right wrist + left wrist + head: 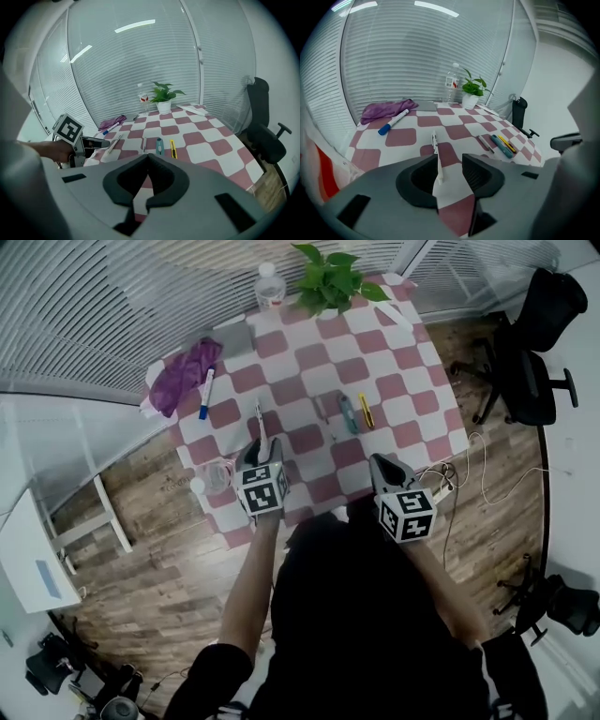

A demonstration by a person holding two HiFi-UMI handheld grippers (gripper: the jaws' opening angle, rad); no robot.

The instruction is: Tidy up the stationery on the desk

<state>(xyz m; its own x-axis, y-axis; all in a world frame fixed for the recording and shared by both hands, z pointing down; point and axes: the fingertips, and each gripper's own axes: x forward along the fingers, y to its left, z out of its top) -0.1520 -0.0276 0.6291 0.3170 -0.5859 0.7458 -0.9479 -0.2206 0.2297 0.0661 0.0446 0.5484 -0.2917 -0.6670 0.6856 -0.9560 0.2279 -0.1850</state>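
A white pen (260,424) (435,149) lies on the red-and-white checked table (410,382), pointing away from me. My left gripper (262,450) (450,171) is low over its near end, open, with the pen between the jaws and a gap on each side. The right gripper (381,465) (147,158) hovers by the table's front edge, shut and empty. Farther back lie a blue-capped marker (205,395) (393,122), a grey pen (322,409), a teal utility knife (348,414) (159,146) and a yellow one (367,412).
A purple cloth (183,374) and grey pouch (235,338) sit at the back left, a water bottle (270,284) and potted plant (330,277) at the far edge. A clear container (217,474) stands at the front left corner. An office chair (534,343) and cables (461,474) are to the right.
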